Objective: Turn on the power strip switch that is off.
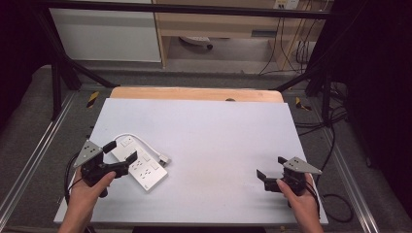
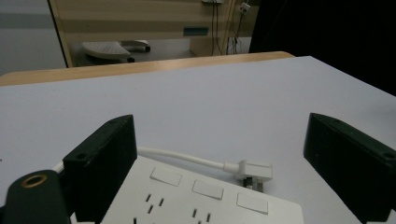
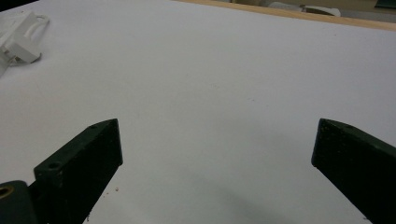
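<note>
A: State the position of the power strip point(image 1: 138, 162).

B: It lies flat on the white table point(image 1: 218, 136), at the near left. Its long axis runs diagonally, from far left to near right in the high view. Its white cable point(image 1: 143, 141) loops around the far side and ends in the plug point(image 1: 165, 158), which rests on the table just beside the strip's right edge.

A: State the condition of the left hand-held gripper point(image 1: 121, 151).

B: Jaws spread wide, holding nothing. They straddle the strip across its short axis, one jaw at each long edge. In the left gripper view the strip's face point(image 2: 201, 198) sits low between the jaws and the plug point(image 2: 252, 171) lies just beyond it. Contact between jaw and strip cannot be confirmed.

A: And the right hand-held gripper point(image 1: 272, 167)?

B: Also wide open and empty, over bare table at the near right, well apart from the strip. The plug point(image 3: 21, 46) appears at the far upper left of its view.

A: Which hand is nearer?

B: The left, by a wide margin. Judgement: closing across the short axis would be the next move.
</note>
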`<state>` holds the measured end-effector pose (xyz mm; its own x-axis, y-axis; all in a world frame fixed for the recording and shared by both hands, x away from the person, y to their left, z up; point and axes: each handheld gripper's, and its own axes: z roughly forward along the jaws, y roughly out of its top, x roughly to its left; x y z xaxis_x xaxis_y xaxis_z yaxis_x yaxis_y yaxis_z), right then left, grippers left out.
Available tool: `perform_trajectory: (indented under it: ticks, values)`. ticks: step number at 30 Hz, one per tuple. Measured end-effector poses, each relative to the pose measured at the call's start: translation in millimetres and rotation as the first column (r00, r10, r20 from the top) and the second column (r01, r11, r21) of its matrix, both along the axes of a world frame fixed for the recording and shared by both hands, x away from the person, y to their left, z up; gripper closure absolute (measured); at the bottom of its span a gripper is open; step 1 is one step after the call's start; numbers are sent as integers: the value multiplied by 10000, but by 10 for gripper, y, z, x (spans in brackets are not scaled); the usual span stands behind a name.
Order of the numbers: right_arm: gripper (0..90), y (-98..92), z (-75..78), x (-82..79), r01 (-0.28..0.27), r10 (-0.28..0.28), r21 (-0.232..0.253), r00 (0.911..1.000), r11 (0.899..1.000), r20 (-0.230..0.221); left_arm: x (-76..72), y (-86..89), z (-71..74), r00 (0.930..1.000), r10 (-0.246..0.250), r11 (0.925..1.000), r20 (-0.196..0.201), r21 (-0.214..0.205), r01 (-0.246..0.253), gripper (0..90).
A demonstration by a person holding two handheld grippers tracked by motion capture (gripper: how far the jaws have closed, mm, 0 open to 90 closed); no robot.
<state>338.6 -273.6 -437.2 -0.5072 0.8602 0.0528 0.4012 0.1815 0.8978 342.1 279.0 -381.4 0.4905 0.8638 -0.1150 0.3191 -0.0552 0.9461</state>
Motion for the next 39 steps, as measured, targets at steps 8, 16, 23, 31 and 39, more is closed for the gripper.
perform_trajectory:
  ticks: [8, 16, 23, 31, 39]
  values:
    - [24, 16, 1, 0, -52, 52, -52, 10000, 10000, -1, 139, -26, -11, 9999, 74, 10000, -71, 48, -74, 102]
    - [24, 14, 7, -5, -42, 43, -50, 10000, 10000, 31, 248, -36, -27, 9998, 177, 9998, -125, 54, -176, 111]
    - [25, -3, 6, -10, 19, -18, -11, 10000, 10000, 23, 379, -103, -44, 10000, -83, 10000, -26, -9, 83, 134]
    - [25, -1, 6, -10, 38, -38, -37, 10000, 10000, 10, 472, -94, -86, 9998, 125, 9999, -158, -47, -126, 161]
    - [26, 3, 2, -10, -48, 48, -129, 10000, 9999, 6, 556, -83, -153, 9986, 393, 9990, -350, 206, -386, 199]
